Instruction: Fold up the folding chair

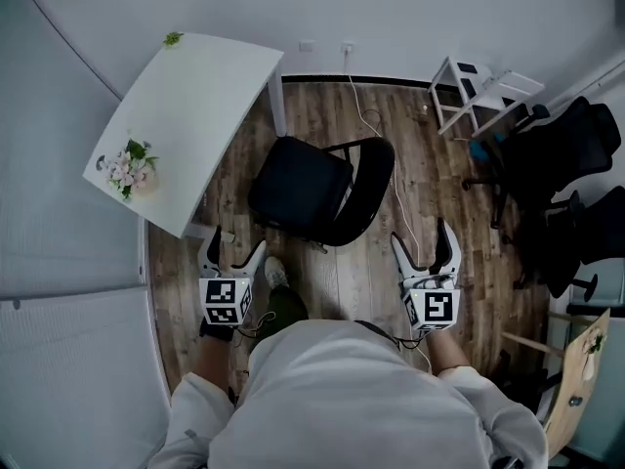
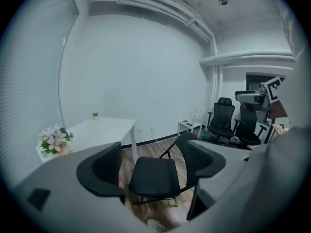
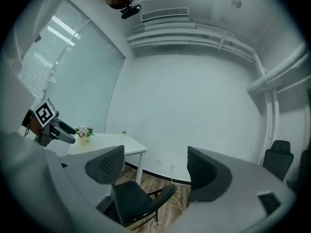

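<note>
A black folding chair point(image 1: 301, 191) stands unfolded on the wooden floor point(image 1: 342, 281), just beside a white bench point(image 1: 195, 106). The left gripper point(image 1: 234, 244) and right gripper point(image 1: 420, 234) hover near it, jaws wide apart, holding nothing.

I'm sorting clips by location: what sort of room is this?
Probably a small office or meeting room: a white desk, black swivel office chairs along the wall, and a black folding chair on the wood floor.

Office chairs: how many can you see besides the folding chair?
2, both black, along the room's right side: one office chair nearer the far wall, the other closer to the person. Others may be hidden.
</note>
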Motion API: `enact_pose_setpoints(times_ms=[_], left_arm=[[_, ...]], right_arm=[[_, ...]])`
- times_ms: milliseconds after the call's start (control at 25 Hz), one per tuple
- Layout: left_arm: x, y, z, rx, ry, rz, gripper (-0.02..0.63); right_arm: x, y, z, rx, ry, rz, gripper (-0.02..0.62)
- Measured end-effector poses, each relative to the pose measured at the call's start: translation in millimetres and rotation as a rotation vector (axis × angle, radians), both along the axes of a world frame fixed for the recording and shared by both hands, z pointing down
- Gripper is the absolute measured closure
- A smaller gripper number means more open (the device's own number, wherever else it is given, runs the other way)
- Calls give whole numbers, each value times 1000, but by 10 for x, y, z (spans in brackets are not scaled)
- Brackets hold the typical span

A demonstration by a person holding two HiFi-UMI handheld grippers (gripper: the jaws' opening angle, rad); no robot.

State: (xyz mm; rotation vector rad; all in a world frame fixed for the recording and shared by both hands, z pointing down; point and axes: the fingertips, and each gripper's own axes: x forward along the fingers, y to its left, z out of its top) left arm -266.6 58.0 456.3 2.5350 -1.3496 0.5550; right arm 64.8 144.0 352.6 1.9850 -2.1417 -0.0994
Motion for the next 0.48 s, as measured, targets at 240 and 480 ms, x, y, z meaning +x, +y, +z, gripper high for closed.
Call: enact_pose_setpoints(times_ms=[240,480], left_arm=[[-14,-840,601,-138,4,146,183],[137,-1467,1601,-298,-11,244,183]], right_arm=[[-51,-824,161,-84,-25,125,176],[251,-1484,679,-185,-54,245,178]])
